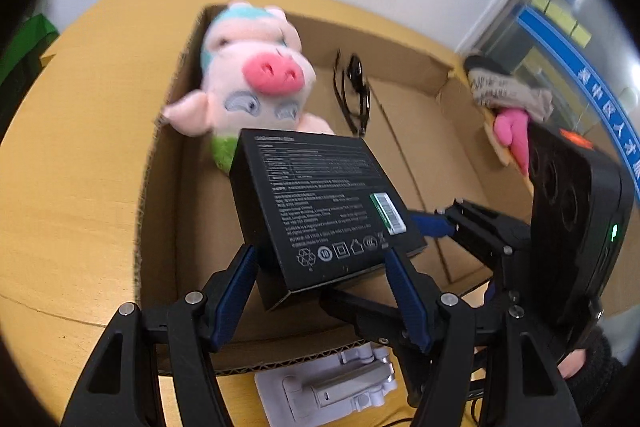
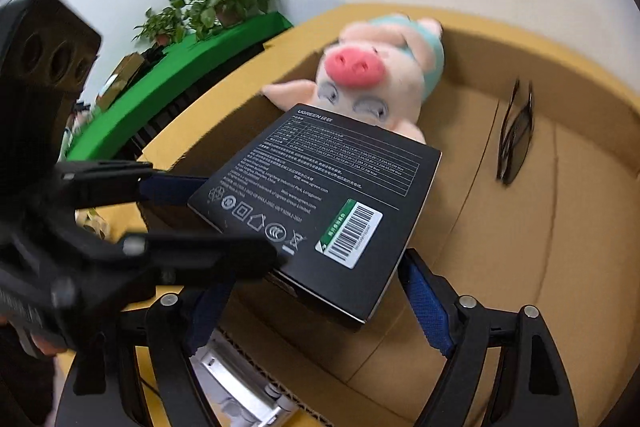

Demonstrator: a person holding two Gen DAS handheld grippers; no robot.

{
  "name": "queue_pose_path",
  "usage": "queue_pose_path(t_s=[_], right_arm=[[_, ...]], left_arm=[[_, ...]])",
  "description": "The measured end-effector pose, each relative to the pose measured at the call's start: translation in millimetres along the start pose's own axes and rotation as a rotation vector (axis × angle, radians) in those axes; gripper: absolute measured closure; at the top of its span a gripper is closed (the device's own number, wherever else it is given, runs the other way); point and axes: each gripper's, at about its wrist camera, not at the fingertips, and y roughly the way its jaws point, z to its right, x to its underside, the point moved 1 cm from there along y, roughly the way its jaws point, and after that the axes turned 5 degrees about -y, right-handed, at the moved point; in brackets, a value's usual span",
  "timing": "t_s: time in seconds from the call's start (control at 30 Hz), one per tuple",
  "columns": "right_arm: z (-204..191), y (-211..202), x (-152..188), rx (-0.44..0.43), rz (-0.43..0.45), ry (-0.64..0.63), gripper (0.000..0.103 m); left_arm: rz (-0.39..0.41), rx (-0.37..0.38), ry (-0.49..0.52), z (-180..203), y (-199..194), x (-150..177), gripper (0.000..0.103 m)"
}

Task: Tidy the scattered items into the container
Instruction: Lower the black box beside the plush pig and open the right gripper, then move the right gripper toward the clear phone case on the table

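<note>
Held item: black UGREEN box (image 1: 320,211), label face up, tilted, hanging over the open cardboard box (image 1: 420,147).
Left gripper (image 1: 320,259): both blue pads pressed on the near end of the black box, clenched on it.
Right gripper (image 2: 316,307): its fingers straddle the box's barcode end; whether its pads press or merely flank the box, I cannot tell.
Key relation: the box sits straight ahead of both tools, its long axis running away toward the plush pig (image 1: 248,83); bare carton floor lies directly beneath it.
Already inside: pig at the far end, black glasses (image 1: 356,95) beside it.
Nearer hand: likely the left, which carries the load.
Still outside: white folding stand (image 1: 332,387) against the carton's near wall.
</note>
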Motion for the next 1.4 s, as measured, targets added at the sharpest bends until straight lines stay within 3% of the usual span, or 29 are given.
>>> queue_pose_path(t_s=[0.2,0.37,0.5,0.6,0.67,0.7,0.73,0.77,0.8,0.87,0.9,0.97,1.0,1.03,1.4], right_arm=[[5,3,3,-0.037,-0.052,0.065,0.01],[9,-14,6,-0.102,-0.03,0.1,0.01],[5,-43,16,-0.06,0.007,0.087,0.009],[-3,-70,27,0.038,0.057,0.056,0.006],[-10,-94,35,0.117,0.14,0.014,0.007],[-12,-104,38,0.15,0.178,-0.008,0.016],[-16,-115,43,0.183,0.209,-0.029,0.05],[-16,-121,46,0.201,0.218,-0.035,0.072],[-15,-128,49,0.211,0.225,-0.03,0.093],[-13,-140,56,0.221,0.233,-0.015,0.092],[-13,-145,59,0.228,0.233,-0.011,0.089],[-13,-158,65,0.25,0.244,0.0,0.036],[-14,-165,69,0.268,0.257,0.005,0.0],[-16,-173,73,0.287,0.284,0.006,0.001],[-12,-203,101,0.321,0.298,0.063,0.001]], left_arm=[[-0.038,0.039,-0.056,-8,1,1,0.038],[-0.001,0.031,-0.061,-6,-15,3,0.037],[0.117,-0.031,-0.051,3,-42,11,0.037],[0.225,-0.056,-0.024,15,-63,22,0.029],[0.298,-0.028,0.033,31,-78,34,0.029],[0.328,-0.007,0.06,39,-83,38,0.031],[0.354,-0.001,0.076,47,-87,41,0.062],[0.359,-0.006,0.084,54,-88,44,0.088],[0.346,-0.018,0.083,59,-86,44,0.098],[0.34,-0.032,0.084,67,-83,47,0.097],[0.347,-0.042,0.087,73,-84,49,0.095],[0.355,-0.058,0.075,81,-85,52,0.063],[0.361,-0.061,0.062,83,-87,54,0.026],[0.376,-0.059,0.054,85,-88,57,0.018],[0.35,-0.056,0.09,108,-87,85,0.018]])
